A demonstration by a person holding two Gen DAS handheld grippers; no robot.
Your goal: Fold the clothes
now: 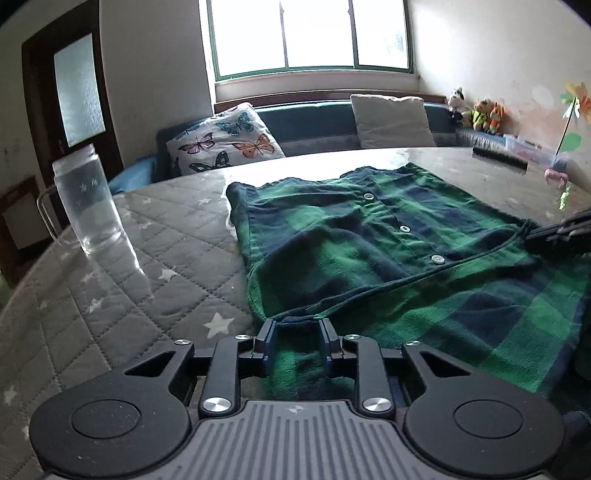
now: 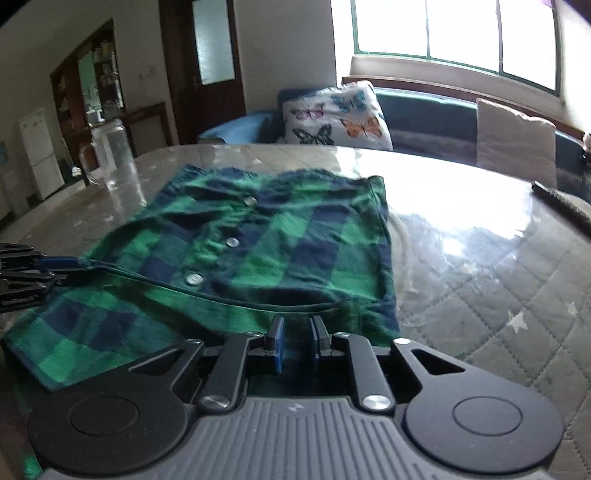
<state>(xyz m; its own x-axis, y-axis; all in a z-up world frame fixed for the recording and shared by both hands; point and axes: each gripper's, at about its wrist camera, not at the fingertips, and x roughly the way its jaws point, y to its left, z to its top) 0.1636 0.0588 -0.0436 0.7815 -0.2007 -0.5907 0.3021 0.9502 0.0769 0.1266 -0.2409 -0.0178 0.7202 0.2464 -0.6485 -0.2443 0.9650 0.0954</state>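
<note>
Green/navy plaid shirt (image 1: 388,251) lies partly folded on a glossy quilted table (image 1: 129,258), filling center and lower right of the left wrist view and center-left of the right wrist view (image 2: 258,251). Button placket w/ three white buttons (image 1: 437,259) faces up; a dark folded hem edge runs diagonally across the cloth. Left gripper (image 1: 297,328) sits at bottom center of its view, jaws narrow, w/ the near corner of the folded edge lying between the fingertips; can't tell if the pads actually pinch it. Right gripper (image 2: 295,326) at bottom center of its view, jaws narrower yet, a slim gap showing between the blue pads, tips just at the hem line over the cloth; no fabric clearly clamped. Each gripper shows in the other's view: the right one at the right edge of the left view, the left one at the left edge of the right view, its tips at the shirt edge. Clear glass jug (image 1: 86,206) stands on the table, upper left of the shirt, apart from it. Butterfly pillow (image 1: 225,142) and a plain pillow (image 1: 391,120) rest on the bench behind, under the window (image 1: 310,35).
</note>
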